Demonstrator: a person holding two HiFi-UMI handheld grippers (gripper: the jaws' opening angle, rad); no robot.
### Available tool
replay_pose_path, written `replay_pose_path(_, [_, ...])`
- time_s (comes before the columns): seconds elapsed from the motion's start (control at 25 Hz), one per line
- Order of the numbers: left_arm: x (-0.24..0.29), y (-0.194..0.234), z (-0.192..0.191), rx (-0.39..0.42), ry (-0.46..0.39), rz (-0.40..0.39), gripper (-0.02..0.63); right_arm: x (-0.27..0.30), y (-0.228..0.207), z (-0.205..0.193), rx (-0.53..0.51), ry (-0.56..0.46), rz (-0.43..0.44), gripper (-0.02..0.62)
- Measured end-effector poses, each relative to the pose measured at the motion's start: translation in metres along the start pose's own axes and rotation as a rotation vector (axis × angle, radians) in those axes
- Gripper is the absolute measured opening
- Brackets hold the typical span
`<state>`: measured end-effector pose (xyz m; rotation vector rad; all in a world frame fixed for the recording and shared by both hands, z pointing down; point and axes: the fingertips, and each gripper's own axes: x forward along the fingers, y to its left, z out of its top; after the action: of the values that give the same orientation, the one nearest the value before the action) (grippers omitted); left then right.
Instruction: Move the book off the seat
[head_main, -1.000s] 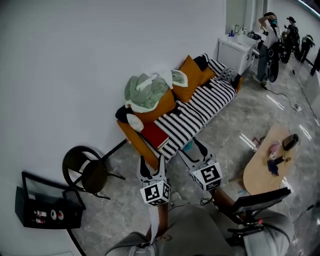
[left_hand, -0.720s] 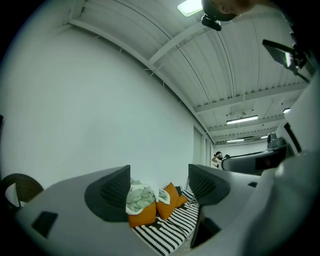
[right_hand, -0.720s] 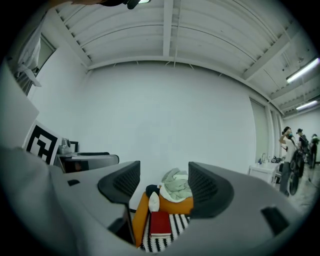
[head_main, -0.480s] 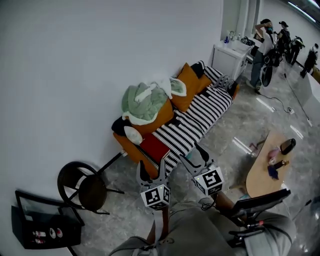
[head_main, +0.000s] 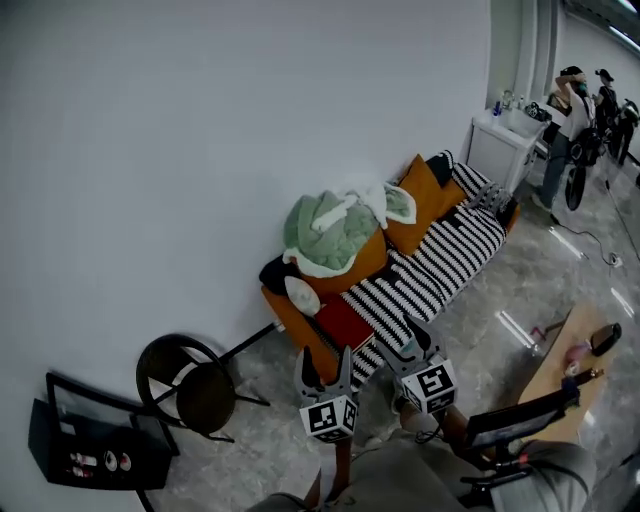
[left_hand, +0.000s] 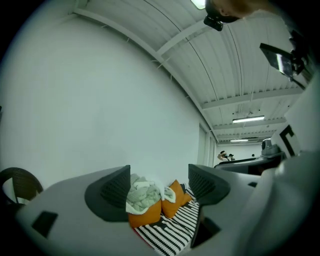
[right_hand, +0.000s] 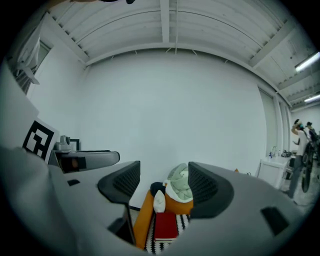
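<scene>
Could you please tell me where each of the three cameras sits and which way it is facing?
Head view: on the person's head, looking steeply down at the sofa by the white wall; the left gripper, right gripper and grey clothing show below.
Left gripper view: on the left gripper, looking level between its open jaws at the green blanket and orange cushions.
Right gripper view: on the right gripper, looking between its open jaws at the red book.
Shared: both gripper views show the blanket.
</scene>
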<state>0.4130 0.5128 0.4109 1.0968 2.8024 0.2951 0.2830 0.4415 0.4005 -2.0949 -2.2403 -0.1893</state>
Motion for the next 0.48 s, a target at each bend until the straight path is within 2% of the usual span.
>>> replay_pose_path(0.12, [0.012,0.017,0.008,0.027,-0.028,0.062,0.351,0.037,0.000,0.006,-0.005,-0.034,0.085,0.290])
replay_pose_path(0.24, [0.030,0.034,0.019,0.010,-0.054,0.135,0.351,0.080,-0.006,0.016,0.000,-0.062,0.161,0.290])
replay_pose_path(0.48, [0.081,0.050,0.034,0.060,-0.078,0.211,0.351,0.151,-0.025,0.036,0.017,-0.105,0.282,0.290])
